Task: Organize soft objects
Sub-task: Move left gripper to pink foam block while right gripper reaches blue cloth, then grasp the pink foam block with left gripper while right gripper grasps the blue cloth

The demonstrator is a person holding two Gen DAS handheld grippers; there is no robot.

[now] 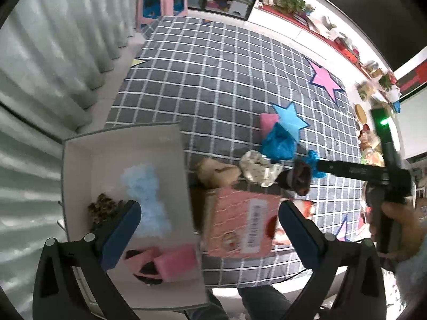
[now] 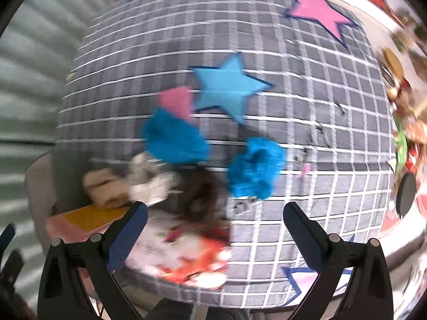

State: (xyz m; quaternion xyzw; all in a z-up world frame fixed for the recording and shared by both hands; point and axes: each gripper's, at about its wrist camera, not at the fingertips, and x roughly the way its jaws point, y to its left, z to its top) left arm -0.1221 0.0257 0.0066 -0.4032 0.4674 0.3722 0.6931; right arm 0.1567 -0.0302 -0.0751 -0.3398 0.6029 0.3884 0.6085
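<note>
Your left gripper [image 1: 210,229] hangs with its jaws spread wide and nothing between them, above the right wall of the white box [image 1: 80,165] at the near edge of the bench [image 1: 213,80], which wears a grey checked cloth. Inside the box lie a pale blue fluffy piece [image 1: 145,186], a dark speckled scrunchie [image 1: 102,208] to its left, and a pink sponge [image 1: 176,262] nearer you. Just right of the box sits a pink packet [image 1: 240,224]. Beyond the packet, a beige soft piece [image 1: 217,172], a spotted cream scrunchie [image 1: 260,166] and a brown scrunchie [image 1: 299,180] lie in a row, with a blue scrunchie [image 1: 277,144] further back. Your right gripper [image 2: 214,232] is also wide open and empty, above the brown scrunchie; its view is blurred.
</note>
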